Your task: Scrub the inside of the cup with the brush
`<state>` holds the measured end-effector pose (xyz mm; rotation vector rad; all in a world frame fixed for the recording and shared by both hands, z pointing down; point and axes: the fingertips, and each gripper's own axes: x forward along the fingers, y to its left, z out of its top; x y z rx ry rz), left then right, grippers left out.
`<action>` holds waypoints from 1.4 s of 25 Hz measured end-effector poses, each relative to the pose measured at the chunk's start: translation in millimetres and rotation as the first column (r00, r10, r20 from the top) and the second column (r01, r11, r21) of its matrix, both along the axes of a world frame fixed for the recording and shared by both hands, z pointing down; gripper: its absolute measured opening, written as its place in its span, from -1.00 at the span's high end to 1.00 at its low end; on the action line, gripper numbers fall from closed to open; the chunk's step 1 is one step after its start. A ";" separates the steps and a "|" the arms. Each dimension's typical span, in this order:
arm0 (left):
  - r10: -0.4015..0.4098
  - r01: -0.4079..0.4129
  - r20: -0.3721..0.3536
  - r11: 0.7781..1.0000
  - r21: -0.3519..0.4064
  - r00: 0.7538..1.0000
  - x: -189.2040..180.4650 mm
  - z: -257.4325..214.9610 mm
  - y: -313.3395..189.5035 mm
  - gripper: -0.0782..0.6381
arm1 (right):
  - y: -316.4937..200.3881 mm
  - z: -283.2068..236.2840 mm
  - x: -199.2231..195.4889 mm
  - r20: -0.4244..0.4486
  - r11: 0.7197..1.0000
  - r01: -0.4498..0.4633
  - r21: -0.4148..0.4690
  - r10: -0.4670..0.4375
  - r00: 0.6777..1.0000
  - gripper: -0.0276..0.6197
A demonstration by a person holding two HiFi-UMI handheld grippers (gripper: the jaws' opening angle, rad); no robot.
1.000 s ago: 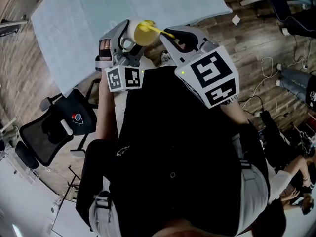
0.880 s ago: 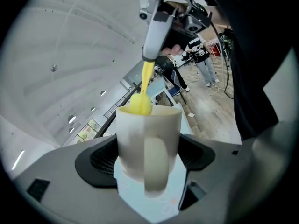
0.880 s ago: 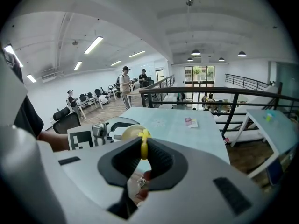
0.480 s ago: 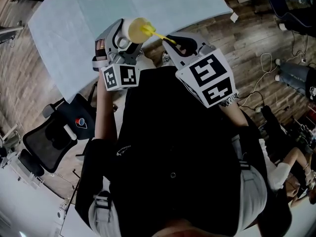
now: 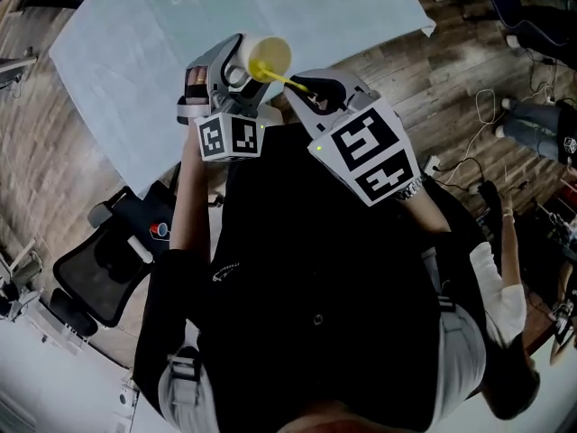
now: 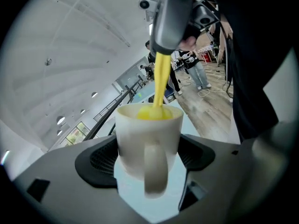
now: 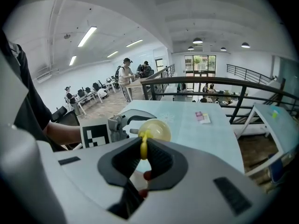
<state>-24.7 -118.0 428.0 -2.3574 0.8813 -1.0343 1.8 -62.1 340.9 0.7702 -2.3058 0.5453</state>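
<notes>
A white cup [image 6: 148,139] with its handle toward the camera sits clamped between the jaws of my left gripper [image 6: 148,155], held up in the air above the table edge. In the head view the cup [image 5: 261,58] tilts its mouth toward my right gripper [image 5: 311,88]. A yellow brush [image 6: 160,85] reaches down into the cup, its yellow head filling the mouth. My right gripper [image 7: 143,150] is shut on the brush's thin yellow handle [image 7: 144,146]; the brush head and cup [image 7: 154,130] lie just beyond its tips.
A pale blue table [image 5: 135,52] lies under and beyond the cup. A black office chair [image 5: 108,269] stands at the left on the wooden floor [image 5: 451,70]. Small cards [image 7: 202,117] lie on the table. People stand far off by desks.
The cup and both grippers have shifted slightly right and up in the head view; the brush stays inside the cup with its handle at a slightly different angle.
</notes>
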 end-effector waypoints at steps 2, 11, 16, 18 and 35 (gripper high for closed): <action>0.026 -0.026 -0.008 1.000 -0.008 1.000 -4.9 1.9 -2.4 -0.32 | -8.8 -2.7 -11.5 -0.002 1.000 -0.015 0.006 0.015 1.000 0.79; 0.048 -0.055 -0.117 0.997 -0.056 0.992 -38.8 13.2 -19.5 -0.32 | -49.9 -7.0 -39.7 0.011 0.986 -0.168 0.022 0.168 0.986 0.79; -0.022 -0.013 -0.257 0.991 -0.136 0.966 -59.9 28.8 -30.9 -0.32 | -59.1 0.7 -51.5 0.053 0.959 -0.281 0.043 0.279 0.959 0.79; -0.060 0.008 -0.304 0.985 -0.170 0.951 -68.4 31.7 -38.6 -0.32 | -63.2 -2.4 -54.3 0.085 0.943 -0.327 0.062 0.322 0.943 0.79; -0.435 0.263 -0.560 0.894 -0.363 0.705 -154.0 123.8 -148.5 -0.32 | -84.4 -12.4 -54.9 0.182 0.818 -0.530 0.222 0.499 0.847 0.79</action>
